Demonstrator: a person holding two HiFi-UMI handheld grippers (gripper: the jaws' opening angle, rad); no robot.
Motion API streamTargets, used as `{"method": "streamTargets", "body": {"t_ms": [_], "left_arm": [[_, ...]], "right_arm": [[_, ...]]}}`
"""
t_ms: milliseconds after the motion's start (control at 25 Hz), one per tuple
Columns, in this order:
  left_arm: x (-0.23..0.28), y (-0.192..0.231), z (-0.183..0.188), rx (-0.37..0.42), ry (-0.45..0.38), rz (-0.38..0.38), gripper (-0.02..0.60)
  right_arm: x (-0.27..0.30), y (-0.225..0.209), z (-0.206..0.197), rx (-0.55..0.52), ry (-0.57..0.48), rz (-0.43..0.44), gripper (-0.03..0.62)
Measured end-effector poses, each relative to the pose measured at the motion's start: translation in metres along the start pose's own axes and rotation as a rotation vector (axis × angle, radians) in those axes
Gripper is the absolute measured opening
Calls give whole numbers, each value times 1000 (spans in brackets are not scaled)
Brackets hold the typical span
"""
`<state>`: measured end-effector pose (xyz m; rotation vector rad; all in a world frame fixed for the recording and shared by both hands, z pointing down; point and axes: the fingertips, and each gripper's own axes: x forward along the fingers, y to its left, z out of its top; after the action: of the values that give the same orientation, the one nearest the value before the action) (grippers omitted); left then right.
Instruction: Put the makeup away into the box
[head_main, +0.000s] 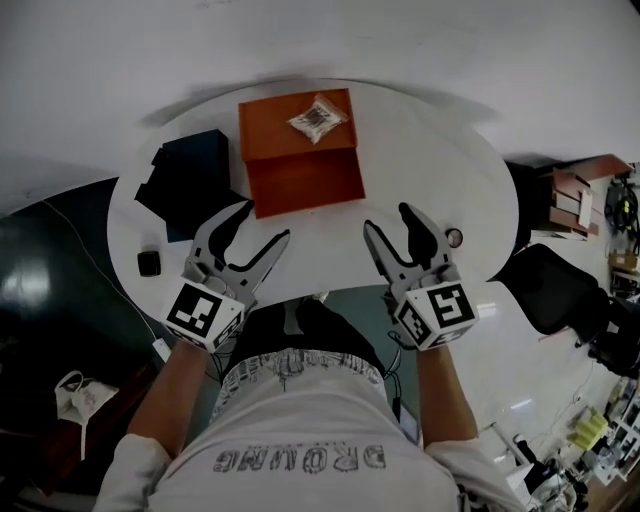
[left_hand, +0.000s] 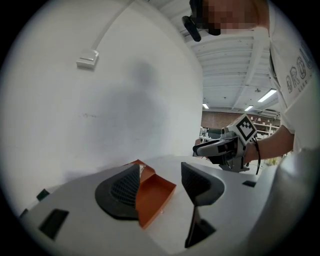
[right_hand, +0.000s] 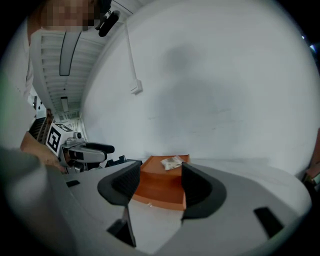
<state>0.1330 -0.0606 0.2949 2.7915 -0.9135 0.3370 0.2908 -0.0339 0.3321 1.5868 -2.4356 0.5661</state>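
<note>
Pale shirt (head_main: 300, 465), then white table (head_main: 440, 170) bearing orange box (head_main: 305, 182) (dark floor (head_main: 50, 260)).

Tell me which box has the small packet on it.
The orange box, mid-table: the packet lies on its far half. The dark blue box, left of it in the head view, carries no packet.

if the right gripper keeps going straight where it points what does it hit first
Probably the near wall of the orange box, framed between the open jaws of the right gripper. Since it tilts down a little, it may brush the white table just before; depth is unclear.
</note>
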Motion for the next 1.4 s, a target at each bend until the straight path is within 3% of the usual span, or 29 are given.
{"method": "streamTargets", "body": {"t_ms": [560, 1400], "left_arm": [[102, -44, -16, 35, 62, -246, 264], [179, -103, -56, 45, 174, -440, 264]], "right_arm": [[-29, -74, -34, 89, 35, -222, 270], [-66, -172, -127, 173, 152, -483, 270]]}}
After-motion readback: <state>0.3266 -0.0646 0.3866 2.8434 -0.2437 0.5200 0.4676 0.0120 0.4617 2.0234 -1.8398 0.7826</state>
